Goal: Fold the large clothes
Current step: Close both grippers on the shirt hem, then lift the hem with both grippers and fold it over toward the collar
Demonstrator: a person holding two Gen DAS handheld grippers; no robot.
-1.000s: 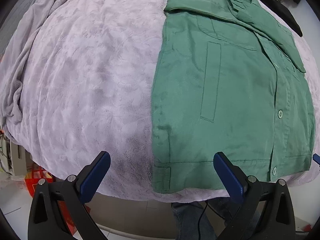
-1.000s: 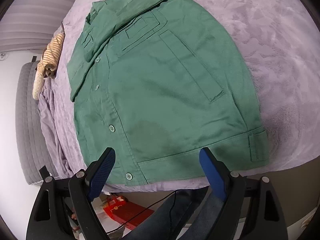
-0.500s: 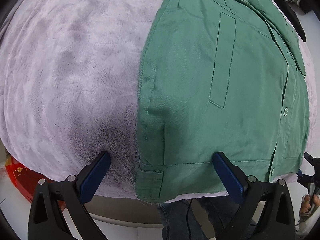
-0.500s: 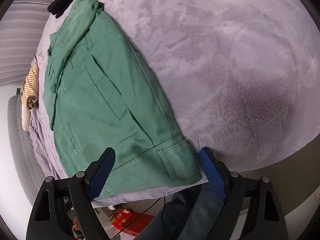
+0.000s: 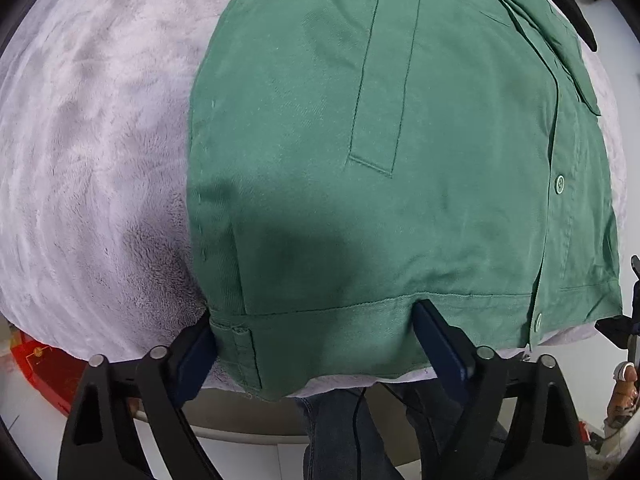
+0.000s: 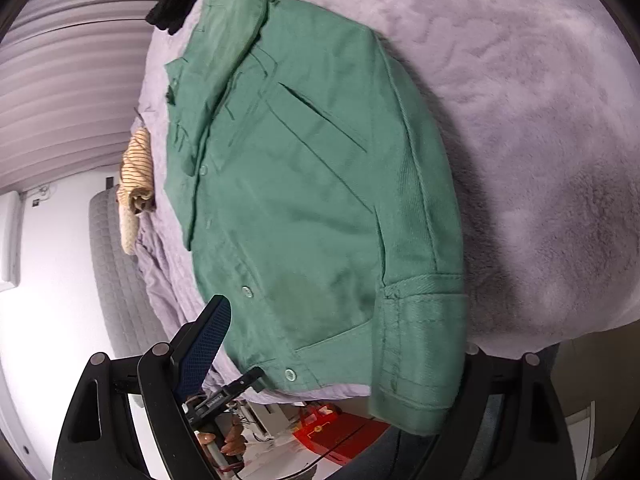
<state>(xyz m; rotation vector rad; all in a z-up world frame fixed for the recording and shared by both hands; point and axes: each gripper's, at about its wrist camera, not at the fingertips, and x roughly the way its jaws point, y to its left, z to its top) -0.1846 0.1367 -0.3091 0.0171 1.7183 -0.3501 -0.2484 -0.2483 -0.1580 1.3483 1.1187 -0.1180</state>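
A green button-up jacket [image 5: 400, 140] lies folded lengthwise on a lilac fleece blanket [image 5: 88, 128], its hem hanging over the near edge. My left gripper [image 5: 316, 340] is open, its blue fingers straddling the hem's left corner. In the right wrist view the jacket [image 6: 312, 184] fills the middle. My right gripper [image 6: 340, 344] is open around the hem's right corner, with the tabbed corner draped over the right finger, which is hidden.
A black garment [image 6: 176, 4] lies beyond the collar. A striped beige cloth [image 6: 136, 176] sits at the bed's far side by a grey quilted headboard [image 6: 112, 264]. A red box [image 6: 340, 432] stands on the floor below. My own legs show under the edge.
Both grippers have moved in toward the jacket's hem, and now each straddles one bottom corner. The right view has swung back over the jacket.
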